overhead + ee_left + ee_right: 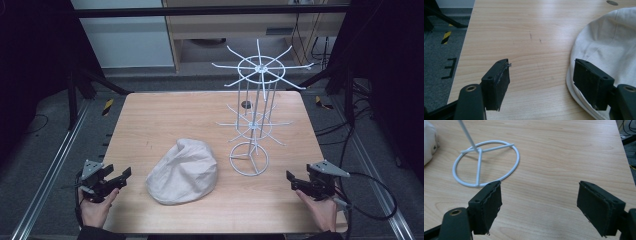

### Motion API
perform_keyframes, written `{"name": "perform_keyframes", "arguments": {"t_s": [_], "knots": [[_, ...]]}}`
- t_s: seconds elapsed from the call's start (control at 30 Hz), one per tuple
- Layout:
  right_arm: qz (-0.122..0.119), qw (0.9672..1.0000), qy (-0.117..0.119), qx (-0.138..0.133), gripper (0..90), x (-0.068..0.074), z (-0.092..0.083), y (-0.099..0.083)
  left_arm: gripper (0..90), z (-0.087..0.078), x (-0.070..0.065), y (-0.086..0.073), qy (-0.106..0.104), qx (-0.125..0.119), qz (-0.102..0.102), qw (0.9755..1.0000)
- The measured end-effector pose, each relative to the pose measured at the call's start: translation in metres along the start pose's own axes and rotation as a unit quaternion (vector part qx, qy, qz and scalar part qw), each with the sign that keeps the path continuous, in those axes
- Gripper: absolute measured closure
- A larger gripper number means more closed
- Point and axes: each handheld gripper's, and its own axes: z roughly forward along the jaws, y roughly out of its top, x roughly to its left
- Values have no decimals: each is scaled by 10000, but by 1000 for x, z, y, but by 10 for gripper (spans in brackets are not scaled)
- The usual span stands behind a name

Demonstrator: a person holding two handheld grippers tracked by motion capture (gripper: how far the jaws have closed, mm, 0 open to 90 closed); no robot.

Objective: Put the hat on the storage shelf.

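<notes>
Cream flat cap (183, 171) lies at table (150, 115) center-front, 9 o'clock of white wire rack (252, 120). Your left gripper (121, 176) and right gripper (292, 178): jaws spread, nothing between. Cap soft, light, floppy; pinch brim edge at its 7 o'clock.

Far right on the pale wooden worktop (150, 115) stands a white wire two-tier display rack (257, 90), its ring base (486, 165) flat on the wood; a small dark round hole (246, 104) sits behind it.
</notes>
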Motion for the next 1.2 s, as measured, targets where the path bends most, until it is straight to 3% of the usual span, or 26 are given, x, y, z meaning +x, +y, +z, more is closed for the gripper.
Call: {"name": "perform_keyframes", "arguments": {"t_s": [0.1,0.2,0.43,0.53,0.77,1.03,1.07,1.1,1.13,1.2], "knots": [[-83,10000,-11,4,205,1,-1,-1,305,-3,-5,3,-44,-57,87,9999],[-123,9999,-95,8,207,2,-1,-2,306,-9,-16,11,-268,-155,217,9993],[-169,9998,-110,4,216,2,-1,-2,292,-13,-31,20,-540,-131,412,9976],[-203,9998,-78,-6,225,3,-1,-2,294,-17,-41,27,-725,-176,585,9955],[-243,9997,-49,7,234,5,-1,-3,295,-18,-56,34,-906,-135,863,9921],[-219,9998,-14,4,241,6,0,-3,290,-16,-71,44,-1138,-61,1215,9860],[-239,9997,-14,9,242,6,0,-3,290,-14,-75,46,-1183,-16,1308,9843],[-236,9997,-14,6,244,6,0,-3,290,-14,-75,46,-1183,-16,1308,9843],[-193,9998,6,16,245,7,0,-2,291,-12,-79,48,-1217,23,1421,9823],[-206,9998,2,11,247,7,0,-2,292,-9,-81,49,-1215,9,1478,9815]]}}
